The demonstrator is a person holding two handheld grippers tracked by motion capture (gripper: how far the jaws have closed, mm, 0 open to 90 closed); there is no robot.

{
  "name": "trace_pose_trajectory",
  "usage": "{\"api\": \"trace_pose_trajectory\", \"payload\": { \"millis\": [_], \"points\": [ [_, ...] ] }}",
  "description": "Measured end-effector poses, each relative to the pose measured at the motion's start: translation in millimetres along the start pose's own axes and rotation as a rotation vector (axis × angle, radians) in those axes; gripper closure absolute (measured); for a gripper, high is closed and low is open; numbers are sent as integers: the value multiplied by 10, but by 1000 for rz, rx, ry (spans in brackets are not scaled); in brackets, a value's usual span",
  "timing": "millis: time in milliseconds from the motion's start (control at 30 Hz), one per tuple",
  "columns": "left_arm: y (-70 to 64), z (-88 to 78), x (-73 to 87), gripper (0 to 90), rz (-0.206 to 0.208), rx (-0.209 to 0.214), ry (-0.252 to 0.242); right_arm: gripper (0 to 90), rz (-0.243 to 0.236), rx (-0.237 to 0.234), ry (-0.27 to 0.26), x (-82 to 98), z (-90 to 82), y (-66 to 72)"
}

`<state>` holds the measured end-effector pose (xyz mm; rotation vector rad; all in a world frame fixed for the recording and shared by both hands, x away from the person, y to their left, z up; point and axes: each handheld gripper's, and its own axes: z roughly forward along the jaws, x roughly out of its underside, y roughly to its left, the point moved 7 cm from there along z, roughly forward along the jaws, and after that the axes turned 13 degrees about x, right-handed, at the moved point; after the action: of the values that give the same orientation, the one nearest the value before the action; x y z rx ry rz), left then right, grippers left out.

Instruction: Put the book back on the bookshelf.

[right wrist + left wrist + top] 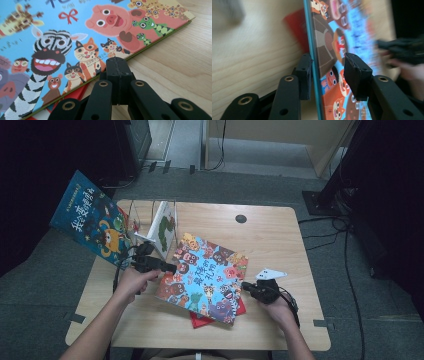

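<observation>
**A:** What are you working on right now?

**B:** I'm taking the flat, square picture book with the blue cover full of cartoon animals (204,279). It's lying mid-table on top of a red book (202,320). My left gripper (328,72) is straddling its left edge, one pad against the underside, the other still off the cover. My right gripper (117,65) is clenched empty, resting beside the right edge.

**A:** How will it handle?

**B:** Thin, stiff and light, I'd judge, with a glossy cover that could slip. I'm gripping near the edge's middle. Its sides run diagonally across the table, one corner pointing toward me.
</observation>
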<state>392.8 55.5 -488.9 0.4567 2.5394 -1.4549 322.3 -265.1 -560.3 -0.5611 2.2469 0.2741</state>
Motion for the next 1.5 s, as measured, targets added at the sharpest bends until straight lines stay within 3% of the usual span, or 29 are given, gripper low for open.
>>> {"api": "trace_pose_trajectory", "payload": {
  "millis": [133, 200, 267, 333, 433, 600, 700, 767, 1000, 1100, 1167, 1233, 1367, 1500],
  "points": [
    [-306, -16, -43, 597, -7, 105, 80, 900, 0, -14, -18, -43, 54, 66],
    [-443, 55, -42, 629, 1, 132, 135, 900, 1, -30, -27, -58, 73, 101],
    [-506, 127, -42, 633, 23, 82, 185, 900, -14, -45, -36, -78, 93, 155],
    [-537, 121, -84, 674, 21, 81, 184, 900, -29, -44, -36, -86, 105, 198],
    [-547, 112, -123, 709, 24, 44, 203, 900, -57, -46, -43, -93, 116, 222],
    [-601, 131, -225, 719, 23, 19, 223, 900, -54, -38, -41, -120, 144, 217],
    [-628, 132, -280, 737, 11, 36, 240, 900, -76, -26, -39, -130, 150, 222],
    [-668, 122, -317, 779, -7, 95, 248, 885, -92, -22, -39, -137, 155, 219],
    [-821, 98, -435, 809, -22, 43, 269, 798, -107, -17, -24, -150, 148, 187],
    [-892, 17, -475, 815, -7, 6, 321, 777, -99, -31, -26, -162, 123, 182],
    [-915, -41, -498, 817, -23, -1, 327, 777, -108, -35, -34, -171, 105, 184],
    [-926, -116, -515, 818, -37, -9, 320, 778, -116, -37, -32, -169, 96, 196],
    [-981, -349, -581, 816, -25, -32, 293, 778, -152, -48, -29, -163, 98, 251],
    [-1109, -673, -688, 816, -13, -49, 255, 767, -166, -58, -31, -165, 112, 312]
  ]
}}
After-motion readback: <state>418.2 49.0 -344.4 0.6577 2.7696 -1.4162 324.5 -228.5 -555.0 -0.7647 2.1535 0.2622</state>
